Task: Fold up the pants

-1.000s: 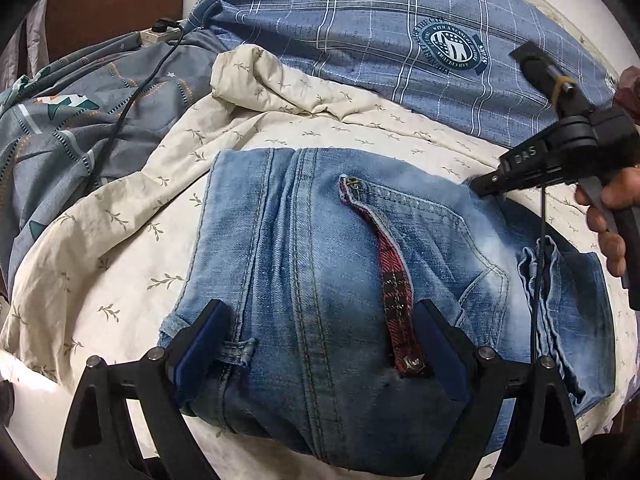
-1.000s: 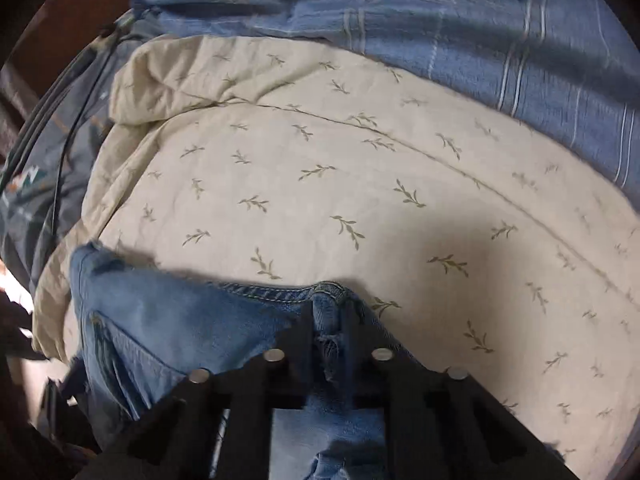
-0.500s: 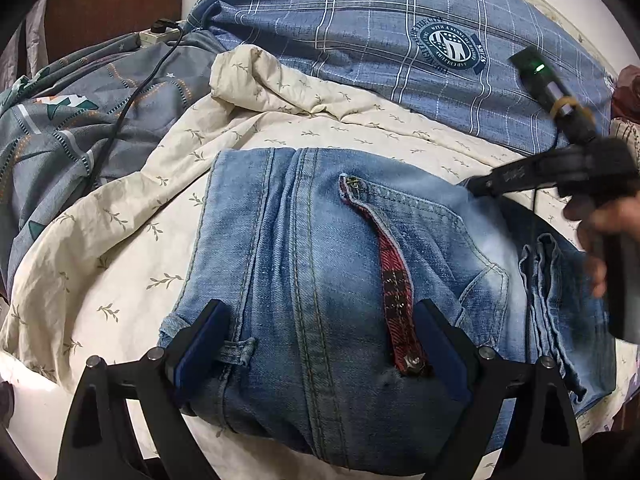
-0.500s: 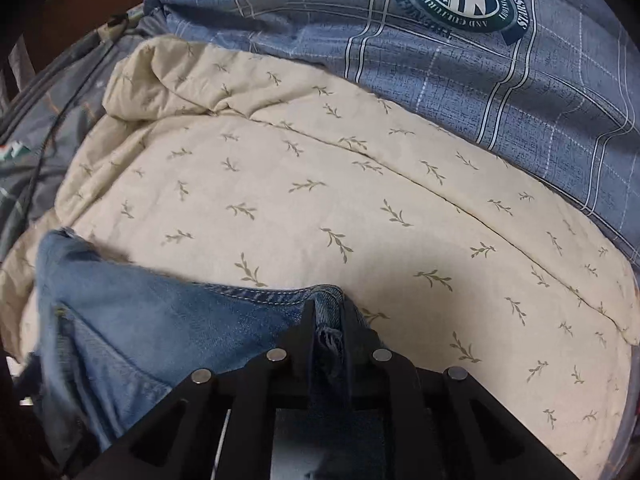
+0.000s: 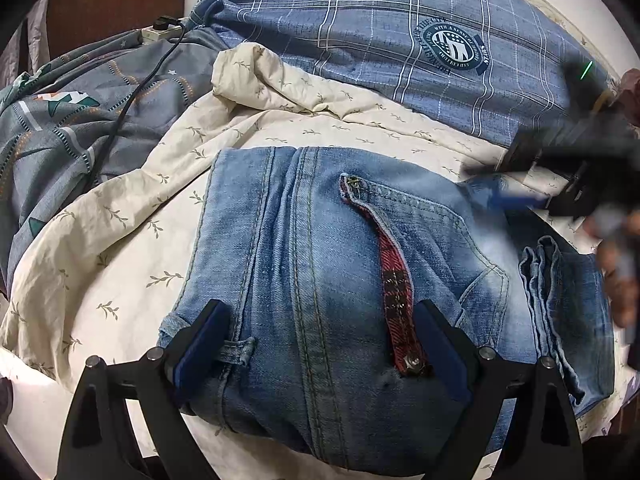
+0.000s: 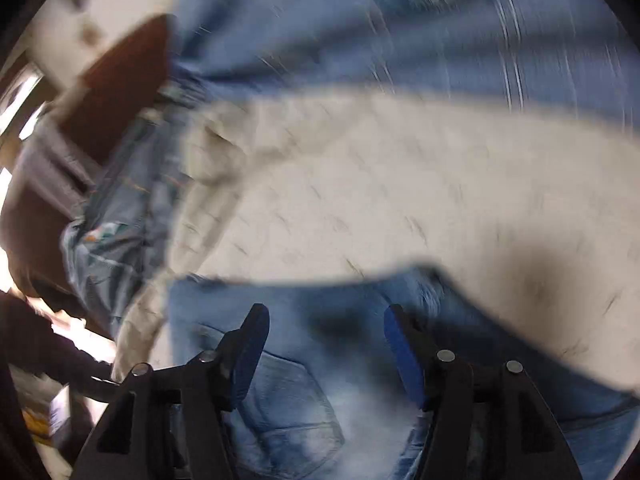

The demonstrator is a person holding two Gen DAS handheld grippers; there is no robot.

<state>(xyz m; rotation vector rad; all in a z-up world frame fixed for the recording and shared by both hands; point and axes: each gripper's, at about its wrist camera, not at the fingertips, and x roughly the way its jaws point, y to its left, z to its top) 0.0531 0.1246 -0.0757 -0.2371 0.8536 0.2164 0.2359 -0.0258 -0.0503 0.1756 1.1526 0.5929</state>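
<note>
Folded blue jeans (image 5: 320,264) lie on a cream leaf-print sheet (image 5: 132,216), with a red plaid fly lining showing. My left gripper (image 5: 320,340) is open, its blue pads straddling the waistband end of the jeans. My right gripper (image 6: 324,340) is open and empty above the jeans (image 6: 320,380); that view is blurred by motion. In the left wrist view the right gripper (image 5: 520,192) is a blur over the jeans' far right edge.
A blue plaid pillow with a round crest (image 5: 400,40) lies behind the jeans. A grey patterned quilt (image 5: 72,120) with a black cable and power strip (image 5: 160,32) is at the left. A brown headboard (image 5: 116,0) stands at the back left.
My right gripper has let go of the jeans edge, opened, and swung fast over the jeans. The left gripper and the jeans have stayed put.
</note>
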